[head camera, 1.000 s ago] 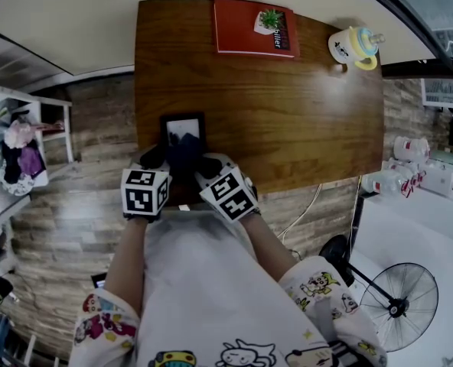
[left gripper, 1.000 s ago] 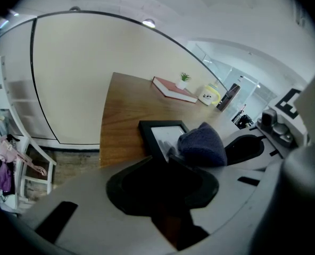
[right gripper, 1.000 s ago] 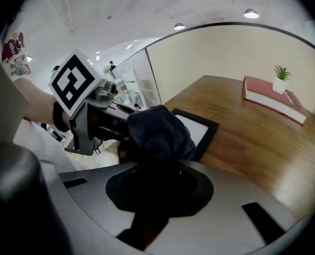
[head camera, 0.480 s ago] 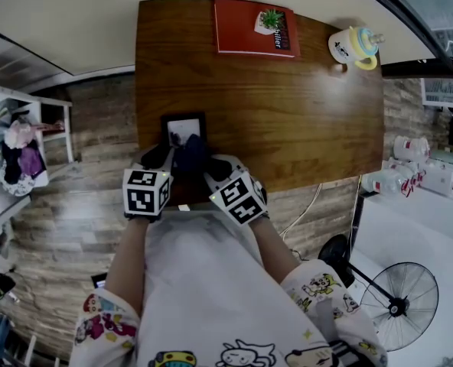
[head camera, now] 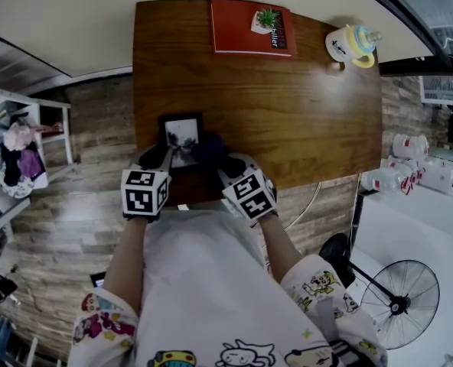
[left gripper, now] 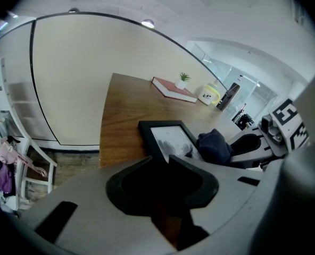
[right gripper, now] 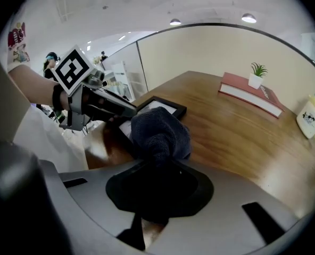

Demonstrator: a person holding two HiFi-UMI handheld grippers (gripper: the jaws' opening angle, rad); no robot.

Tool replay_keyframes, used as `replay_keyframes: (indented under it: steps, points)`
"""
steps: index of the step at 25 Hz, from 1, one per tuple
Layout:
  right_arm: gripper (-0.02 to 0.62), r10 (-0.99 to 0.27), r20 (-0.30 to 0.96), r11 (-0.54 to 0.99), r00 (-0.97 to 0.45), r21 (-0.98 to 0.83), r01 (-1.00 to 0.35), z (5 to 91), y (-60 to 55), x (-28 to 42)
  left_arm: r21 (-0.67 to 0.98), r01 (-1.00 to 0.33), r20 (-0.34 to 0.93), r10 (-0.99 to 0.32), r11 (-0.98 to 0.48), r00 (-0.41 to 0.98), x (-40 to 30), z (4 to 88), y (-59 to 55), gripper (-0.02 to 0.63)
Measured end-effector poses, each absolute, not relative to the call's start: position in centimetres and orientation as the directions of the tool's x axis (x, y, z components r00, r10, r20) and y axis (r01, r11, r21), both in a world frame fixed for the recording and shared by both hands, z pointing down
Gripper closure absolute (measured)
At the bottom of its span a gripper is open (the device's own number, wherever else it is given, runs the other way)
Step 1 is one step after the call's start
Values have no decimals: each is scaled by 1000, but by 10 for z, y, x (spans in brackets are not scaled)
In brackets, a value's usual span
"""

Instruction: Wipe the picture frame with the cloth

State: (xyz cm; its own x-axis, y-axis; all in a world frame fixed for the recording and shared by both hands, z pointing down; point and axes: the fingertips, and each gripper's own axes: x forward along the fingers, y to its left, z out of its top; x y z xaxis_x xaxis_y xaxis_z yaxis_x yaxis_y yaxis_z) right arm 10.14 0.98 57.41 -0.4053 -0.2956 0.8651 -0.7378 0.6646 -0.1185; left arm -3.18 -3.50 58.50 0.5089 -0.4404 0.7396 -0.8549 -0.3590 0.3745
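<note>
While the picture frame [head camera: 182, 138] lies flat on the wooden table [head camera: 303, 105], close to its near-left edge, the left gripper [head camera: 161, 157] is clamped on the frame's near end. Right gripper [head camera: 222, 160]: clenched on a bunched dark blue cloth [head camera: 209, 148], which rests at the frame's right side.

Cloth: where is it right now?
Head view: the dark cloth is bunched in the right gripper, at the right edge of the picture frame, near the wooden table's front edge.
</note>
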Motion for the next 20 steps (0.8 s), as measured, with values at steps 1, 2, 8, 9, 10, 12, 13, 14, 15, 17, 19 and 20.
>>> replay_keyframes:
  steps: [1, 2, 8, 9, 10, 12, 13, 14, 15, 17, 19, 20]
  points:
    - [539, -300, 864, 662, -404, -116, -740, 573, 10, 104, 374, -856, 740, -441, -358, 508, -32, 585, -35, 514]
    - [538, -307, 862, 658, -403, -114, -744, 571, 10, 106, 373, -856, 740, -442, -358, 507, -32, 585, -35, 514]
    - [538, -374, 823, 620, -427, -121, -775, 552, 2, 114, 393, -849, 730, -441, -353, 521, -32, 584, -35, 512]
    - [538, -385, 814, 616, -434, -124, -778, 547, 1, 115, 391, -848, 731, -440, -357, 522, -32, 584, -35, 512]
    - [538, -399, 803, 612, -442, -127, -781, 543, -1, 115, 383, -848, 733, -439, -365, 520, -32, 584, -36, 512]
    - [538, -428, 779, 603, -459, -132, -787, 536, -6, 113, 359, -849, 736, -441, -388, 513, -32, 584, -36, 511]
    - [538, -443, 767, 598, -465, -133, -790, 532, -9, 112, 348, -849, 738, -443, -397, 509, -32, 583, -37, 511]
    - [538, -457, 756, 595, -468, -131, -793, 528, -12, 112, 340, -850, 737, -447, -403, 507, -32, 581, -37, 509]
    - [538, -472, 747, 593, -468, -124, -796, 524, -15, 112, 336, -850, 734, -452, -407, 507, -32, 578, -38, 503]
    - [538, -503, 725, 587, -471, -114, -802, 515, -23, 112, 328, -848, 722, -469, -415, 509, -33, 569, -40, 497]
    - [538, -531, 696, 579, -483, -118, -807, 502, -30, 114, 317, -848, 704, -493, -425, 511, -34, 557, -44, 492]
    - [538, -546, 680, 575, -490, -122, -809, 495, -34, 115, 311, -848, 693, -507, -430, 512, -35, 549, -46, 492]
